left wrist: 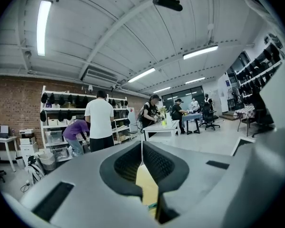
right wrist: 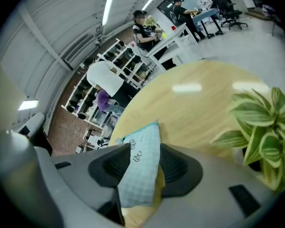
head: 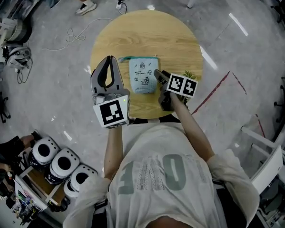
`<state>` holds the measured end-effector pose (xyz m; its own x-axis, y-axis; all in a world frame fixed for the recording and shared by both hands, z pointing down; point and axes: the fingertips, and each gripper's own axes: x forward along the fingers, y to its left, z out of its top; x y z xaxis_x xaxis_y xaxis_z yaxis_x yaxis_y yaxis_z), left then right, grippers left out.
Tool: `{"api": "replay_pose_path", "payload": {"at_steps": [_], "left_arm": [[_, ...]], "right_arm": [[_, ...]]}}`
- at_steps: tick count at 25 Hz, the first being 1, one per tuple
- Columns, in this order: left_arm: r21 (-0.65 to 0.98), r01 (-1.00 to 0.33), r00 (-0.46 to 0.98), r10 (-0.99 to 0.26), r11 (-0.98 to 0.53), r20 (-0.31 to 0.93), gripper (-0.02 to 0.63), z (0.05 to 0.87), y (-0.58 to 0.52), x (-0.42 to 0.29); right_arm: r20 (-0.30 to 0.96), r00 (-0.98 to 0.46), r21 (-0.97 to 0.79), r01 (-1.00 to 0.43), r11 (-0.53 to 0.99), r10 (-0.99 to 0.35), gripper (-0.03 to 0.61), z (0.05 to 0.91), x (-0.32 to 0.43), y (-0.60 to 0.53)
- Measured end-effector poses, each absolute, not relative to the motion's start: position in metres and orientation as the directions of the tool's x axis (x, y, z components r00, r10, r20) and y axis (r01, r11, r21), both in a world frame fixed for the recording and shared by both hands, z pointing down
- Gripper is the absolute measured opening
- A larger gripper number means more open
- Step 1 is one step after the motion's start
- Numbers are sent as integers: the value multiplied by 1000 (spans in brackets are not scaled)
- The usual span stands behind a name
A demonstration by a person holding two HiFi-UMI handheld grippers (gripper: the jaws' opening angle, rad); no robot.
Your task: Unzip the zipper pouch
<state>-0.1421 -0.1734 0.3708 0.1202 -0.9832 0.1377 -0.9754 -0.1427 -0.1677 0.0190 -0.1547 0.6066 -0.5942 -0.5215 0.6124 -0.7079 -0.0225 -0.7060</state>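
The zipper pouch (head: pixel 143 75), light blue with small dark drawings, lies flat in the middle of the round wooden table (head: pixel 132 32). My right gripper (head: pixel 157 73) reaches in at the pouch's right edge. In the right gripper view a corner of the pouch (right wrist: pixel 141 175) sits between the spread jaws of that gripper (right wrist: pixel 142 153), and a strip of table shows beside the right pad. My left gripper (head: pixel 110 61) is held up over the table's left rim, clear of the pouch. Its jaws are shut on nothing in the left gripper view (left wrist: pixel 142 151).
A small green plant (right wrist: pixel 256 122) stands on the table just right of my right gripper (head: pixel 190 73). On the floor, a cable and power strip (head: pixel 119 3) lie behind the table. White round devices (head: pixel 61 163) sit at lower left. People work at distant benches.
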Motion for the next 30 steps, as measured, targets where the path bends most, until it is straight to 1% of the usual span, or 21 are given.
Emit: {"api": "replay_pose_path", "payload": {"at_steps": [7,14,21,22,24,26,30], "left_arm": [[-158,-976,129,-983,-149,131,31,375,-180,-142],[-148,-979,120,-982,-142,148,31,382,-181,-149],[-158,-978,108,-981,-133,159,31,387,-180,-152],[-159,-978,108,-981,-134,161,31,387,-181,-152],[-159,-978,108,-980,-135,165,31,387,-182,-153],[-157,-978,109,-982,-134,157,31,386,-182,-155],[-137,-982,107,-981,-129,160,31,385,-175,-162]], "right_arm": [[636,-611,-727,-680,-99,-471,186,629,15,-147],[630,-640,-754,-641,-147,-439,192,642,6,-138],[598,-668,-793,-575,-202,-443,192,647,4,-137],[592,-674,-800,-559,-220,-442,178,648,3,-137],[598,-664,-797,-550,-250,-449,109,649,2,-138],[615,-640,-780,-580,-235,-461,63,645,1,-141],[620,-598,-742,-656,-135,-508,41,624,2,-148]]}}
